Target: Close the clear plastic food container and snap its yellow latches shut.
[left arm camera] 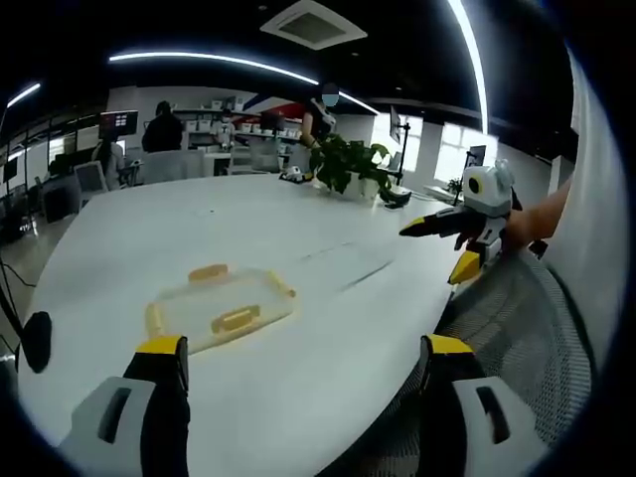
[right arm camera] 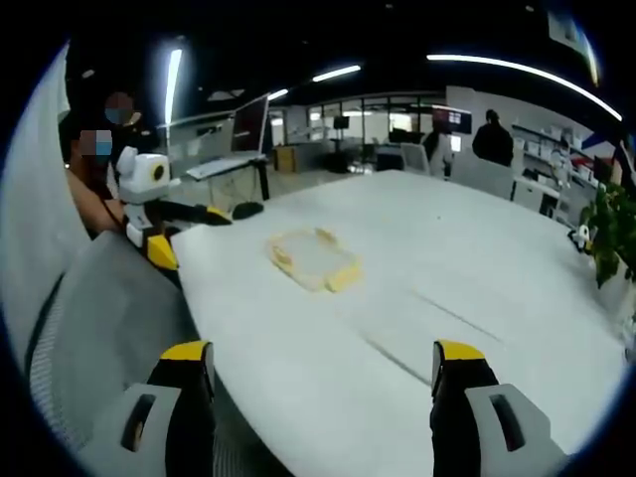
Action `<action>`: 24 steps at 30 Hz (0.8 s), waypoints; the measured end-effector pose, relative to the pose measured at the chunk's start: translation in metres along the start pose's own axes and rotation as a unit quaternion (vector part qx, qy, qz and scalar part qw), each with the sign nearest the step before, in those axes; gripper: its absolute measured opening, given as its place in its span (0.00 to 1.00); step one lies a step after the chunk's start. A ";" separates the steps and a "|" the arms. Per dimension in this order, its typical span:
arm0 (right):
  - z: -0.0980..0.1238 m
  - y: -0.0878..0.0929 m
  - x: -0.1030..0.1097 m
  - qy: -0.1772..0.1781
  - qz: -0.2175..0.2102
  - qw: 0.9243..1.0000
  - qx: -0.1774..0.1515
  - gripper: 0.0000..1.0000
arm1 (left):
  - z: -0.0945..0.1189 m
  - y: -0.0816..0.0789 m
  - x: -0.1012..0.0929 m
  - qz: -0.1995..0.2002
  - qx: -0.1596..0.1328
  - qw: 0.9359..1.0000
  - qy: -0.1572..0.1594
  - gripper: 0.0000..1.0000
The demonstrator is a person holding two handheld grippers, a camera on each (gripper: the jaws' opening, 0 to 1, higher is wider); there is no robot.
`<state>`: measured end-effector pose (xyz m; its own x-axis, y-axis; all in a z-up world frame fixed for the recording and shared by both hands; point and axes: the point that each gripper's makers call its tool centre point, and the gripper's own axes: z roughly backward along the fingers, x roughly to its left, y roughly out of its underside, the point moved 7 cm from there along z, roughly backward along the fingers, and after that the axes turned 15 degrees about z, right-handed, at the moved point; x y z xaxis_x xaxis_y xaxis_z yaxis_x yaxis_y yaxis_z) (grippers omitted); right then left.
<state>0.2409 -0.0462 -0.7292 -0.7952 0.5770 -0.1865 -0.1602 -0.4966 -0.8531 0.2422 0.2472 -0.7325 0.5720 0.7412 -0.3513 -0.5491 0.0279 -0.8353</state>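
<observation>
In the left gripper view, the left gripper [left arm camera: 303, 363] is hovering over the near edge of the wide white table [left arm camera: 328, 328], its yellow-tipped jaws spread wide apart and gripping nothing. The clear rectangular plastic food container [left arm camera: 221, 304] is lying flat on the table at about eleven o'clock from that gripper, near it but not touching. The lid is sitting on top, and yellow latches are showing on the sides: one yellow latch [left arm camera: 236, 319] on the near long edge and another yellow latch [left arm camera: 208, 272] on the far edge. Whether they are snapped down is too blurred to tell. At about two o'clock, the right gripper [left arm camera: 437, 248] is hanging beside the table edge, over a grey mesh chair back [left arm camera: 517, 318], with its jaws parted. A green potted plant [left arm camera: 348, 164] is standing at the far side of the table.

In the right gripper view, the right gripper [right arm camera: 323, 373] is likewise released and empty, with the container [right arm camera: 313, 259] sitting at twelve o'clock, well apart from it. The left gripper [right arm camera: 189, 231] is showing at about ten o'clock, near the table's edge.
</observation>
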 end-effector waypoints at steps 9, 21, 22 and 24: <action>0.000 -0.001 0.000 -0.001 0.002 1.000 0.001 0.91 | 0.000 0.001 0.000 0.000 0.001 1.000 -0.001 0.97; 0.001 -0.001 -0.001 0.000 0.004 1.000 0.003 0.91 | 0.000 0.001 0.000 0.000 0.003 1.000 0.000 0.97; 0.001 -0.001 -0.001 0.000 0.004 1.000 0.002 0.91 | 0.000 0.000 0.000 0.000 0.003 1.000 0.000 0.97; 0.001 -0.001 -0.001 0.000 0.005 1.000 0.003 0.91 | 0.000 0.000 -0.001 0.000 0.003 1.000 0.000 0.97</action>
<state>0.2413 -0.0470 -0.7273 -0.7969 0.5721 -0.1940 -0.1562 -0.5054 -0.8486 0.2422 0.2464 -0.7323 0.5725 0.7406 -0.3518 -0.5525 0.0315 -0.8329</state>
